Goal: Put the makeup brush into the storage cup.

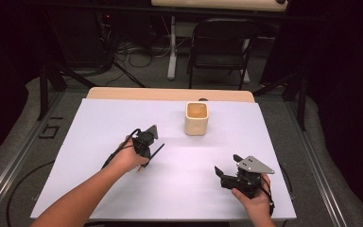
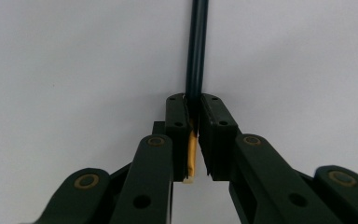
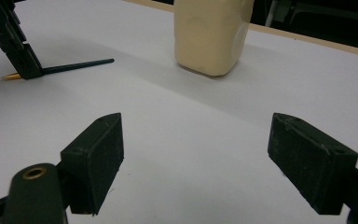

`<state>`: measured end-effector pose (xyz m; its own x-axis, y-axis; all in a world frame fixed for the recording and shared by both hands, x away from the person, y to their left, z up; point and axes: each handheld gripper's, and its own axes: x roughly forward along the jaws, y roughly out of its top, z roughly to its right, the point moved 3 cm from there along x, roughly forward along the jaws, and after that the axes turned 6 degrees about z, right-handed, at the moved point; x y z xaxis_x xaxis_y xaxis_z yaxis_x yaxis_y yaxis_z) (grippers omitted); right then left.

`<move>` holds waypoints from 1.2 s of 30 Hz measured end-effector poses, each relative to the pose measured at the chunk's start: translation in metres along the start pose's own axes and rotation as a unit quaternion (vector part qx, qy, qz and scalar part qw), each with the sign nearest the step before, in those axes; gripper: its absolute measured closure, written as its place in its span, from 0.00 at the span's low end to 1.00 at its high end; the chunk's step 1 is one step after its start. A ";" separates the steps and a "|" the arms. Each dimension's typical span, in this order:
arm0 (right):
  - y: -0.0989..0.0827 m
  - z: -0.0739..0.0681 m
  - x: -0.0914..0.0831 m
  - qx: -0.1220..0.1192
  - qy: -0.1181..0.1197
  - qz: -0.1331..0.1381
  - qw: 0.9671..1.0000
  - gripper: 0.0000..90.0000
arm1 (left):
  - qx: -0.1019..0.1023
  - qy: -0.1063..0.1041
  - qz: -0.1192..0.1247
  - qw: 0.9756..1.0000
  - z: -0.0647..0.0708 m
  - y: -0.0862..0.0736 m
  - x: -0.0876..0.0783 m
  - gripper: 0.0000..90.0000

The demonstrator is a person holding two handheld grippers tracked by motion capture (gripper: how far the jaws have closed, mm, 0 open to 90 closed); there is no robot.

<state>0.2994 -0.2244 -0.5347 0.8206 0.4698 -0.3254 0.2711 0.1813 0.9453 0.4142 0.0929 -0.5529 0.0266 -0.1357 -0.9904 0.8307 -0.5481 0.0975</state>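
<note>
A thin dark green pencil-like stick (image 2: 196,46) with a yellow end (image 2: 192,154) lies on the white table (image 1: 99,142). My left gripper (image 2: 193,105) is shut on it near that yellow end, pads pressed on both sides. In the high view the left gripper (image 1: 146,153) points down at the table left of centre, and the stick (image 1: 157,151) slants out to its right. A cream square cup (image 1: 196,119) stands upright at the back centre. My right gripper (image 3: 198,128) is open over bare table, facing the cup (image 3: 212,35). In the high view the right gripper (image 1: 228,166) sits near the front right.
The right gripper view has the left gripper (image 3: 21,60) and the stick (image 3: 79,66) at far left. A wooden table edge (image 1: 170,93) runs behind the white sheet. Beyond it stand a dark folding chair (image 1: 220,47) and floor cables (image 1: 137,59).
</note>
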 end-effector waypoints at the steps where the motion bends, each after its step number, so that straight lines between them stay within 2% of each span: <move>1: 0.000 0.000 0.000 0.000 0.000 0.000 1.000 0.20 | -0.001 0.000 0.000 1.000 0.000 0.000 0.000 0.92; 12: 0.000 0.000 0.000 0.000 0.001 -0.001 1.000 0.20 | 0.001 0.001 0.000 1.000 0.000 0.000 0.000 0.93; 36: 0.000 0.000 0.001 -0.001 0.004 -0.002 1.000 0.20 | 0.020 -0.001 0.007 1.000 0.002 -0.001 -0.004 0.93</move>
<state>0.2996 -0.2238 -0.5353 0.8159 0.4753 -0.3292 0.2731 0.1850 0.9440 0.4125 0.0923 -0.5488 0.0369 -0.1442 -0.9889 0.8071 -0.5791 0.1146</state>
